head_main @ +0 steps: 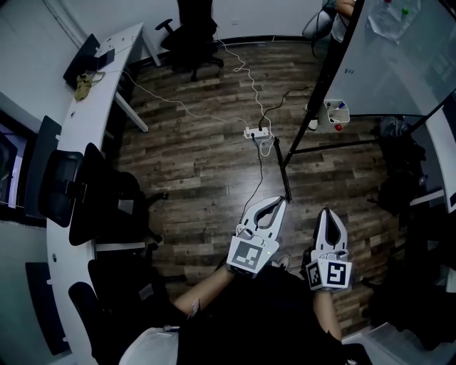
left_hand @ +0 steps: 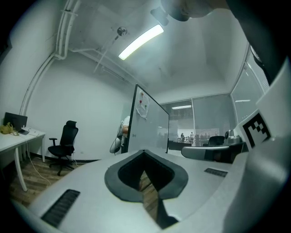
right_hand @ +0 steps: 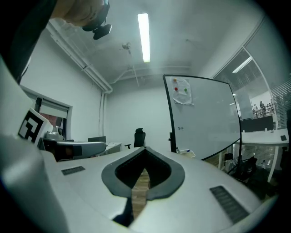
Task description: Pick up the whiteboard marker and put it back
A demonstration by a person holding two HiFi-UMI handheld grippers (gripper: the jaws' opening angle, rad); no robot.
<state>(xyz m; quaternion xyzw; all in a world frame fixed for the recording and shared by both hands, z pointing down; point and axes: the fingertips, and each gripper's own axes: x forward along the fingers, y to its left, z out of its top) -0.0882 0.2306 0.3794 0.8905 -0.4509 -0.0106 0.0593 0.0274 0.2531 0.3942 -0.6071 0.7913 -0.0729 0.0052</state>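
The whiteboard (head_main: pixel 399 64) stands on a black frame at the upper right of the head view. A small white tray (head_main: pixel 332 114) on its lower edge holds a blue-capped item (head_main: pixel 342 105) and a red one (head_main: pixel 338 127), too small to tell apart as markers. My left gripper (head_main: pixel 280 202) and right gripper (head_main: pixel 327 212) are held level side by side above the wooden floor, well short of the board. Both are shut, with nothing between the jaws. The right gripper view shows the board (right_hand: pixel 204 118) and tray (right_hand: pixel 186 151) ahead to the right.
A white power strip (head_main: pixel 257 132) with trailing cables lies on the floor between me and the board. A long curved desk (head_main: pixel 92 107) and black office chairs (head_main: pixel 92 203) line the left side. Another chair (head_main: pixel 194 36) stands at the back. A person (head_main: pixel 324 21) is behind the board.
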